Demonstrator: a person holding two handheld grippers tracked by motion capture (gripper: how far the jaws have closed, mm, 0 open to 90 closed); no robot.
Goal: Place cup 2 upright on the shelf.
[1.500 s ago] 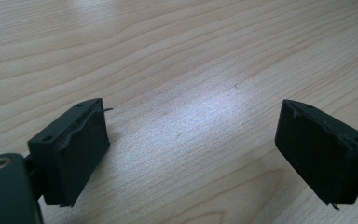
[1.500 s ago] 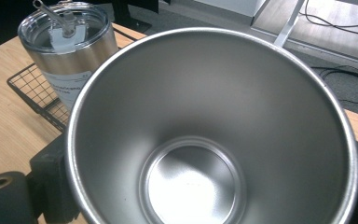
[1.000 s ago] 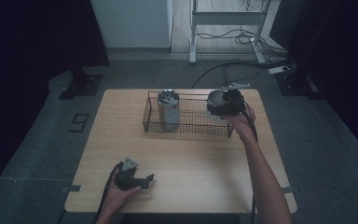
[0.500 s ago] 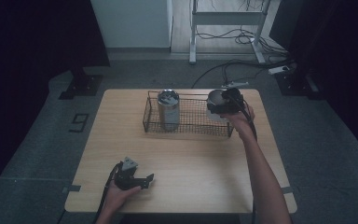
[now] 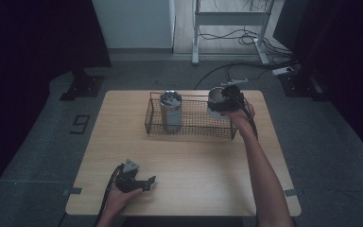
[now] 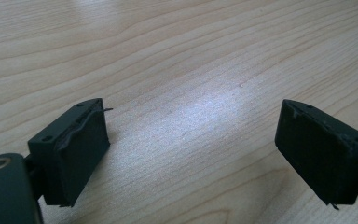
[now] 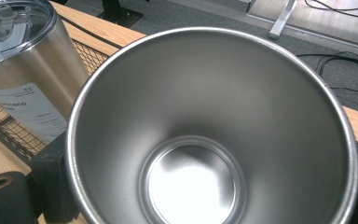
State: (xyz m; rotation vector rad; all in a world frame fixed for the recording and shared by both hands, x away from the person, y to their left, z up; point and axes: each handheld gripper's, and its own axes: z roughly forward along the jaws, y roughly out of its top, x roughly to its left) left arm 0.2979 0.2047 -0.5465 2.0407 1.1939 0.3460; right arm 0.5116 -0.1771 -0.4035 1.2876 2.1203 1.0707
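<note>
Cup (image 7: 205, 140), steel, lidless: your right gripper (image 5: 228, 100) clamped it over the basket's (image 5: 189, 124) 3 o'clock end, unplaced; left gripper (image 5: 139, 181) lay open, idle.

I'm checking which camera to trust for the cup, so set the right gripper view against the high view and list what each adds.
Right gripper view alone: the bare, empty inside of the open steel cup and the clear lid on the lidded steel tumbler.

High view alone: the left tool low over the light wooden table, the right tool at the right end of the black wire basket, and the grey floor.

Both: cup, tumbler, basket mesh, table.
</note>
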